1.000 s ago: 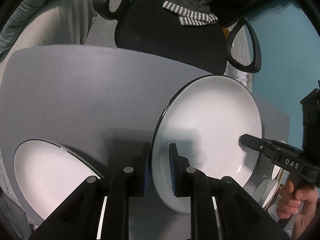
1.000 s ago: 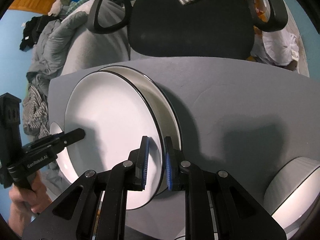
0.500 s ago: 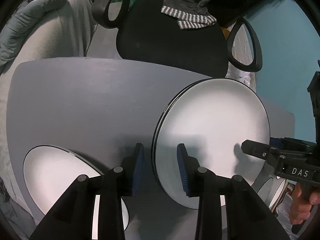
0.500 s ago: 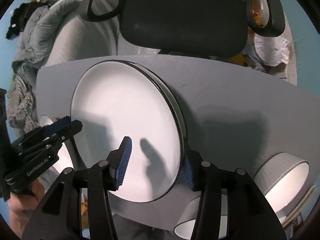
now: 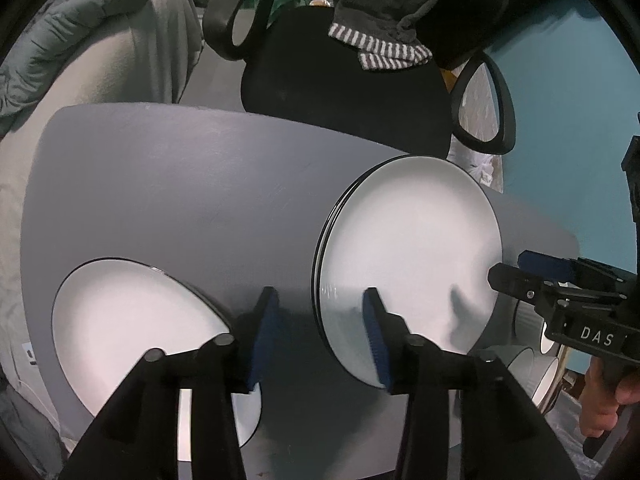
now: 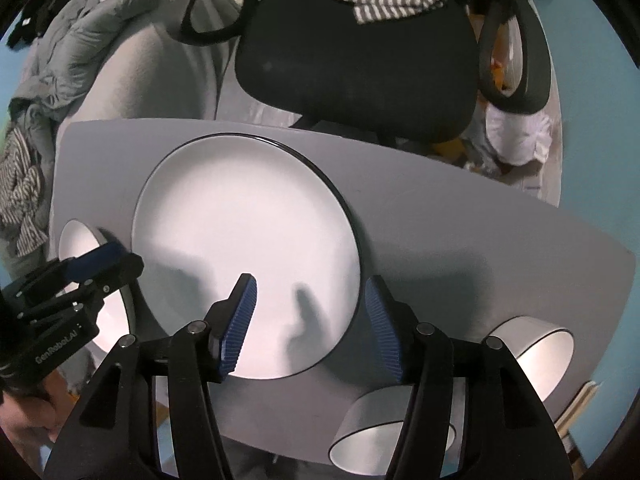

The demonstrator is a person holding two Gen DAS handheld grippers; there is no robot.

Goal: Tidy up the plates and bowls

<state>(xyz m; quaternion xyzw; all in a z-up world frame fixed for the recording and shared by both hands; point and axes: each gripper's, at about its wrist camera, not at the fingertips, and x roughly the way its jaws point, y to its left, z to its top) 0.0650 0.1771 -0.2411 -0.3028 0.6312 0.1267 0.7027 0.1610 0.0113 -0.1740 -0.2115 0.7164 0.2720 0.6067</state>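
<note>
A stack of white plates with dark rims (image 5: 412, 256) lies flat on the grey table (image 5: 180, 184); it also shows in the right wrist view (image 6: 244, 240). My left gripper (image 5: 320, 332) is open, its jaws either side of the stack's left rim, touching nothing. My right gripper (image 6: 308, 324) is open over the stack's near right rim, empty. Another white plate (image 5: 132, 332) lies at the table's left. Two grey bowls (image 6: 532, 344) (image 6: 376, 432) lie on their sides at the right front.
A black office chair (image 6: 360, 48) with a striped cloth stands behind the table. Grey bedding (image 5: 80, 48) is heaped at the back left. The table's right edge (image 5: 560, 236) meets a teal wall.
Both grippers have opened and let go of the top plate. It has dropped from tilted to flat on the stack. Both grippers have drawn back a little.
</note>
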